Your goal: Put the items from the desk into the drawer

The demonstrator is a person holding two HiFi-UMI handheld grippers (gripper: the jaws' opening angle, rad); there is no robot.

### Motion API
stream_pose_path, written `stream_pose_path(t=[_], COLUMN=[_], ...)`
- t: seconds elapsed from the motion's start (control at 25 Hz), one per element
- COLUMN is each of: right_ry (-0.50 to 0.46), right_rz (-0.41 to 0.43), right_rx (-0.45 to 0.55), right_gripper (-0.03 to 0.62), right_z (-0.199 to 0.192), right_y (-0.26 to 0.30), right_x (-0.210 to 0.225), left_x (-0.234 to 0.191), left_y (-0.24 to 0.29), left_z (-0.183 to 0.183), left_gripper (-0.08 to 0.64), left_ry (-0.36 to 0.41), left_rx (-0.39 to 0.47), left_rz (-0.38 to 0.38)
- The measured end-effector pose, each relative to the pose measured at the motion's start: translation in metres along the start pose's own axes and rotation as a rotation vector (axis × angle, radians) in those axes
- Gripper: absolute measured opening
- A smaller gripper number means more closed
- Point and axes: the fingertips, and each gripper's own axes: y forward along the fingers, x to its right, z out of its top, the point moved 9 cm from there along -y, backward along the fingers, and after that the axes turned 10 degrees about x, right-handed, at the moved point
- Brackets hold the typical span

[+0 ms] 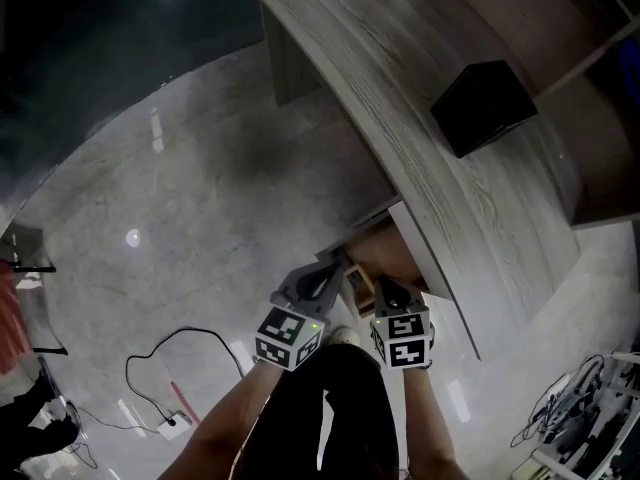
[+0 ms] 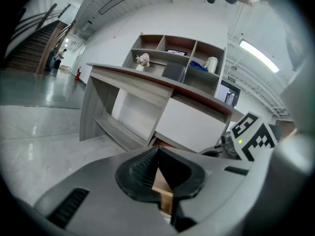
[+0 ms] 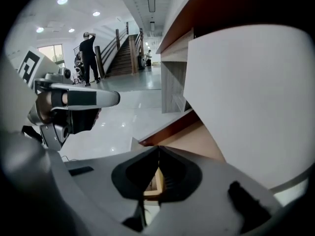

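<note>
Desk [image 1: 470,168] is grey woodgrain, box [image 1: 483,106] on it black, my cubes [image 1: 290,336] black-and-white squares, floor [image 1: 200,198] mottled shiny grey.

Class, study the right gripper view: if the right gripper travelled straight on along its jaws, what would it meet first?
Most likely the open drawer: its tan wooden inside lies just beyond the shut tips of the right gripper. Depth is hard to judge here.

Glossy gray floor [image 1: 200,168], stairs [image 3: 123,58] at back, ceiling lts [image 3: 62,0]
</note>
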Motion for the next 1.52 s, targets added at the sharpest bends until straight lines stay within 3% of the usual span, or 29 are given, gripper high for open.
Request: stream_pose_path(t=[0.44,1.0,1.36,1.52], right_ry=[-0.072,-0.058,0.004,0.112], right_rz=[0.073,0.044,0.042,0.054], right_rx=[0.116,0.291,0.396,0.446], right_gripper=[0.011,0.011,0.011,0.011], right_z=[0.083,0.201,0.257,0.272], right_y=[-0.041,-0.088,-0.139,-0.160], right_x=[-0.027,-0.018,-0.017,-0.005], left_x=[0.028,0.050,0.076,0.090], left_y=[-0.018,-0.030,-0.036,-0.035], left_z=[0.083,0.183,0.243,0.258], left_gripper=[0.009,0.009,0.009,0.009], left_ry=[0.027,0.072,0.123,0.149], left_rx=[0.047,0.097,0.136,0.139], left_rz=[0.012,0.018,-0.004,-0.027])
